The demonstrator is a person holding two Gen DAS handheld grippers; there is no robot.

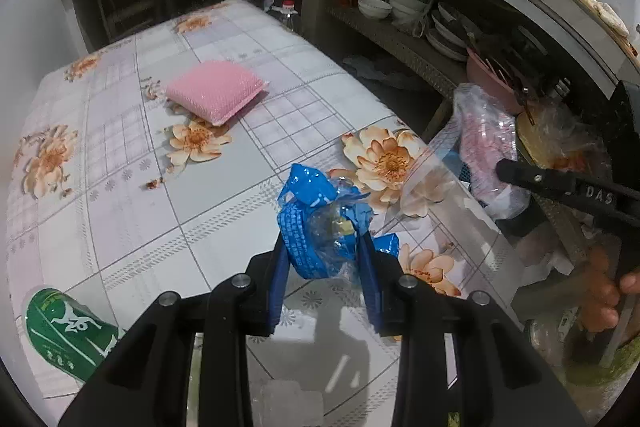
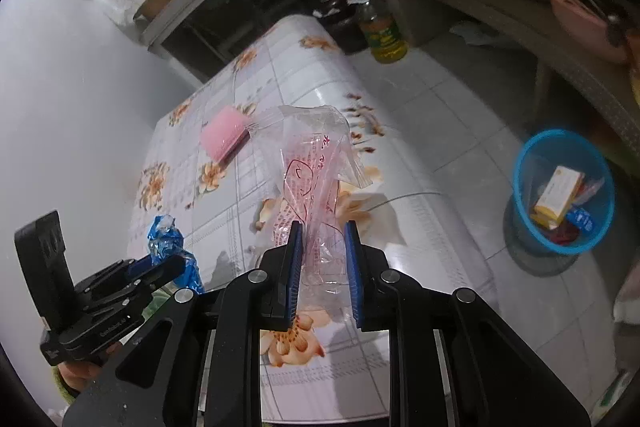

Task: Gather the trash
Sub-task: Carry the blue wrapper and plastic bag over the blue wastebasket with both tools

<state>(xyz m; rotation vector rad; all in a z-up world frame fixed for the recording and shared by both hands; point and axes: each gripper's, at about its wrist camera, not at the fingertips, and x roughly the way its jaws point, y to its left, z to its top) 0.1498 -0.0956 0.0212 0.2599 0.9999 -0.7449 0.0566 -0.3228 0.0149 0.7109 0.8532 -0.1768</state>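
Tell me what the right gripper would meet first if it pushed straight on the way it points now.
The right gripper, shut on the clear plastic bag, points down at the flowered tablecloth. It would probably meet that cloth near the table's edge; the pink sponge lies off to the left. Depth is unclear.

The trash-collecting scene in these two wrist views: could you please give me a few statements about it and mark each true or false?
1. The left gripper holds a crumpled blue wrapper. True.
2. The right gripper is empty. False: a clear plastic bag with red print is between its fingers.
3. The blue bin stands on the floor and already holds some packaging. True.
4. The pink sponge lies inside the bin. False: it lies on the flowered tablecloth.
5. A green packet lies near the table's edge, in the left wrist view. True.
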